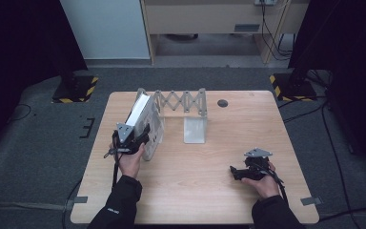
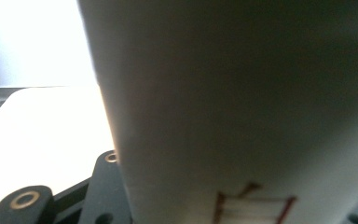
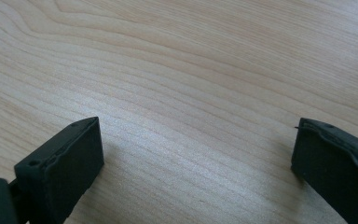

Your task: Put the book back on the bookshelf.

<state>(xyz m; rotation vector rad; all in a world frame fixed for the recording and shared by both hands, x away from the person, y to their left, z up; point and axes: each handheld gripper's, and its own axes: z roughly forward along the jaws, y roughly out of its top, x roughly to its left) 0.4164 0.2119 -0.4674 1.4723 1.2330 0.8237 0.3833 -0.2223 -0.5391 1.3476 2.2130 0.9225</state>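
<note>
I see the wooden table (image 1: 195,191) carrying a grey expanding bookend rack (image 1: 183,102) near its far edge. At the rack's left end plate stands a white book (image 1: 143,119), upright on its edge, its long axis running from the rack toward me, its top edge tilted slightly left. My left gripper (image 1: 140,138) is clenched on the book's near end; in the left gripper view the book (image 2: 242,107) sits between the jaws. My right gripper (image 1: 236,172) rests well right of the rack's near plate, jaws spread, released over bare table (image 3: 191,70).
</note>
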